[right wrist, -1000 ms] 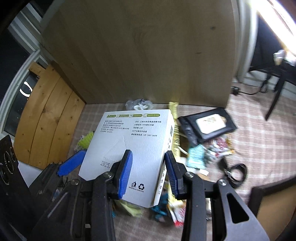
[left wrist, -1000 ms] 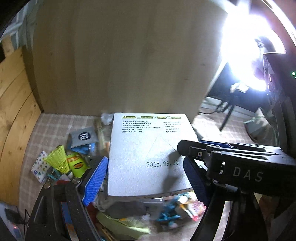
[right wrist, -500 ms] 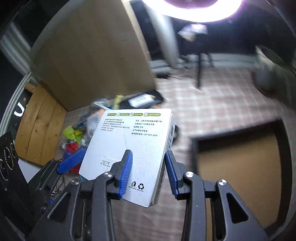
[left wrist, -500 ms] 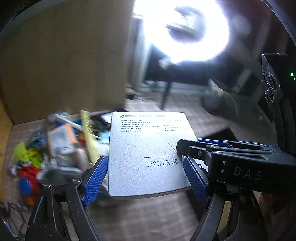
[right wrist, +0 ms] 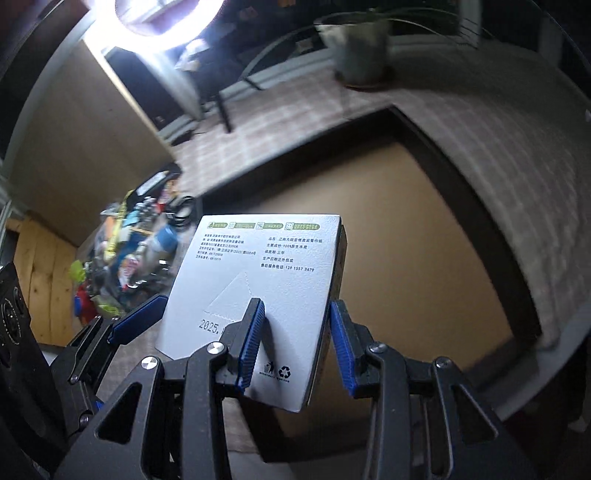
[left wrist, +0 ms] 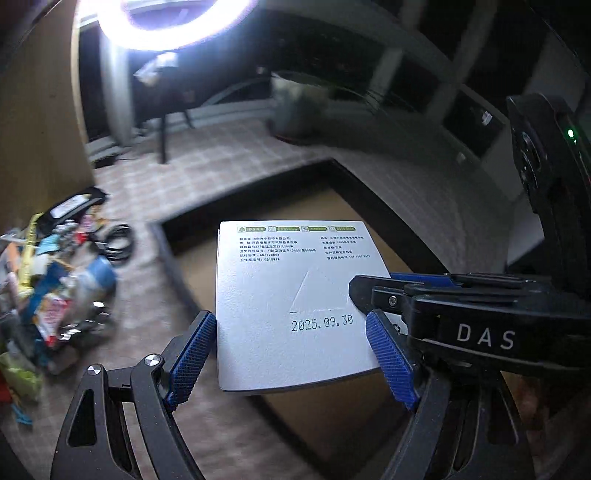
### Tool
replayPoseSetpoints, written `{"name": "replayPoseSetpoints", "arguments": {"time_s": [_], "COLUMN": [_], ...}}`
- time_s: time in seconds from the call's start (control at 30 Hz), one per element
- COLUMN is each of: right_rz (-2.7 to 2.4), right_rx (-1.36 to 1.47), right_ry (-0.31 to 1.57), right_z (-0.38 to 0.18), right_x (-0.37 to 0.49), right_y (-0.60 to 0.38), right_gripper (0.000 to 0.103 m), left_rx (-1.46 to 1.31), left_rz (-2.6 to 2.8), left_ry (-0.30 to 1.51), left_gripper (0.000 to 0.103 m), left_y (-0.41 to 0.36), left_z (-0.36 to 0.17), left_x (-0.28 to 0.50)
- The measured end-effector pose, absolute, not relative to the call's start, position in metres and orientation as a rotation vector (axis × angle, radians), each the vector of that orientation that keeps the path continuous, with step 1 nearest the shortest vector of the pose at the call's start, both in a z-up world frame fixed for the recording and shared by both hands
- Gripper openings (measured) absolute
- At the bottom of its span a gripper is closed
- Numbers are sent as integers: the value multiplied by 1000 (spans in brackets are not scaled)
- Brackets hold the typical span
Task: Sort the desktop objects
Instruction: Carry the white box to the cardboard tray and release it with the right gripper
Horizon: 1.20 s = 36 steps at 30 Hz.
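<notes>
- The white box (left wrist: 295, 306) sat mid-frame in both views, held up in the air over a big brown tray (right wrist: 406, 236) with a dark rim.
- Left gripper (left wrist: 291, 354) was clamped across the box's wide face, one blue pad on each side edge, lower centre of its own view.
- Right gripper (right wrist: 295, 339) was clenched on the box's thin side, near a corner, one pad flat on the printed face and the other on the back. So both claws had the same box, nothing else in them.
- The printed face pointed at the cameras, date stamp near the bottom, small recycling marks by the right pads.
- The clutter pile (left wrist: 55, 280) lay at the left edge of the left view, pretty blurry, on a checked cloth (left wrist: 221, 147).
- A black cable (left wrist: 118, 243) was coiled just right of the pile.
- A ring light (left wrist: 166, 22) blazed at the top left, and a potted plant (right wrist: 358, 48) stood at the top of the right view.
</notes>
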State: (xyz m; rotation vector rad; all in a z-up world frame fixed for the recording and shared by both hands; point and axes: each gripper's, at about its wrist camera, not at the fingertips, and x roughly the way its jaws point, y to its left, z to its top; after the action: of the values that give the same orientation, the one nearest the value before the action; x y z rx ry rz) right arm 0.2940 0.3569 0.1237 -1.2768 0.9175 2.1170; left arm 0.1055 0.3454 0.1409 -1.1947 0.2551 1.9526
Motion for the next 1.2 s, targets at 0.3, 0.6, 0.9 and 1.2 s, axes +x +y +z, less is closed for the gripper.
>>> {"name": "replayPoseSetpoints", "arguments": {"time_s": [0.3,0.6,0.9,1.2], "right_rz": [2055,2044,2046,2178], "right_rx": [-1243,-1223,-1178,-1284], "right_ry": [929,940,906,853], "right_z": [117,114,124,127], "right_x": [338,359,347,275], "right_y": [364,369,370,336], "right_gripper": [36,37,41,41], "left_rx": [-1193,-1207,-1239,-1274], "left_rz": [1887,1857,1912,2034], "left_ry": [310,349,305,236], "left_gripper": [81,81,82,82], "left_y": [376,390,367,315], "left_z": [134,128,131,132], "left_x": [136,151,128,89]}}
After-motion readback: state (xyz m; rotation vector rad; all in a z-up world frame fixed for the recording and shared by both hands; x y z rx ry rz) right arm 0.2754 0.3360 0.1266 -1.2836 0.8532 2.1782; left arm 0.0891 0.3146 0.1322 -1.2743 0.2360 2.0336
